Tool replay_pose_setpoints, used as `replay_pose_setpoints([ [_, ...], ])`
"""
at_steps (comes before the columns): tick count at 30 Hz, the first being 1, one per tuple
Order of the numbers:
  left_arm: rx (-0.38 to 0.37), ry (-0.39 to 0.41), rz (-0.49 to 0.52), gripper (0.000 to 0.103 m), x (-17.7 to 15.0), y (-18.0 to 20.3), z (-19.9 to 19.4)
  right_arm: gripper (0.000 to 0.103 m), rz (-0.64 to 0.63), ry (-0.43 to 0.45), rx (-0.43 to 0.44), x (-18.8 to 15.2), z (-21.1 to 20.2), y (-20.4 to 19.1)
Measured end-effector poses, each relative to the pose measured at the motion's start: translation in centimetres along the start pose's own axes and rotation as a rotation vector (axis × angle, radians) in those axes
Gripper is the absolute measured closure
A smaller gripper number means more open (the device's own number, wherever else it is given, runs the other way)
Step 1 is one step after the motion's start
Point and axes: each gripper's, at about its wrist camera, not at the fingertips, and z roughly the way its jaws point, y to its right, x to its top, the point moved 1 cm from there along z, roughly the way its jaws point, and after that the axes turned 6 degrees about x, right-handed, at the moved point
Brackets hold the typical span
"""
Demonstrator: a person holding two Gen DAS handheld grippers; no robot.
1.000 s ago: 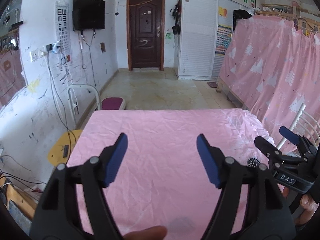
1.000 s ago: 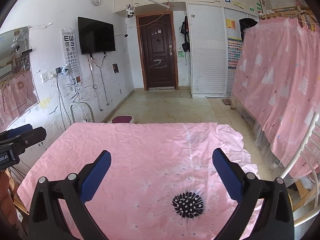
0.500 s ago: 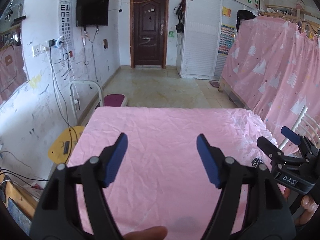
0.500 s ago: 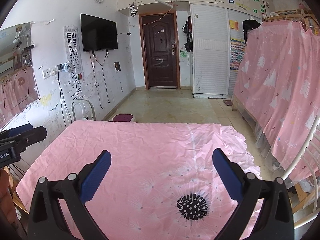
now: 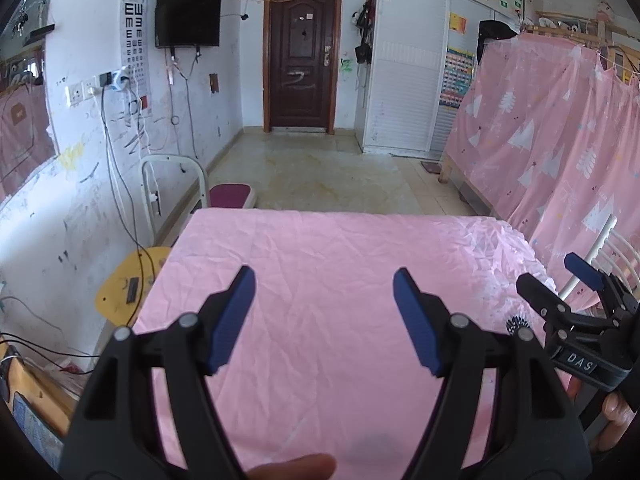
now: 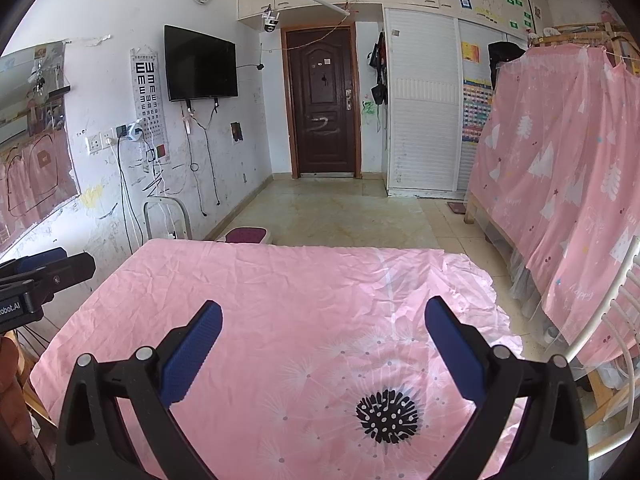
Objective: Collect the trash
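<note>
My left gripper [image 5: 324,300] hangs low over the near end of the table with its blue pads spread wide and nothing between them; my right gripper [image 6: 322,344] does the same just beside it, jaws standing well apart over bare cloth. Under both lies a wrinkled pink tablecloth [image 5: 320,248] that covers the whole table, with a black spiky flower print [image 6: 387,416] near my right gripper's fingers. I can see no trash anywhere on the cloth, so I cannot tell where it is, which way it points or how its long axis runs. Off the table's left edge stands a yellow stool [image 5: 120,288] with cables draped over it, and farther along that side a white metal frame [image 5: 172,184] by a dark red cushioned step [image 5: 230,196]. To the right a white chair back [image 6: 612,320] shows, then pink patterned curtains [image 6: 560,152] hung over a wooden frame. Beyond the table is a worn tiled floor [image 6: 340,208], running up to a dark wooden door [image 6: 324,108]. On the scuffed left wall hang a television [image 6: 200,66] and an eye chart [image 6: 148,96], with white slatted cupboards [image 6: 424,104] right of the door.
</note>
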Motion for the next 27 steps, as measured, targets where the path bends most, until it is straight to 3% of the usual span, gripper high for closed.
replay_pose_setpoints([
  [27, 0.001, -0.003, -0.002, 0.035, -0.03, -0.16, 0.12, 0.012, -0.014, -0.001, 0.006, 0.27, 0.25, -0.43],
])
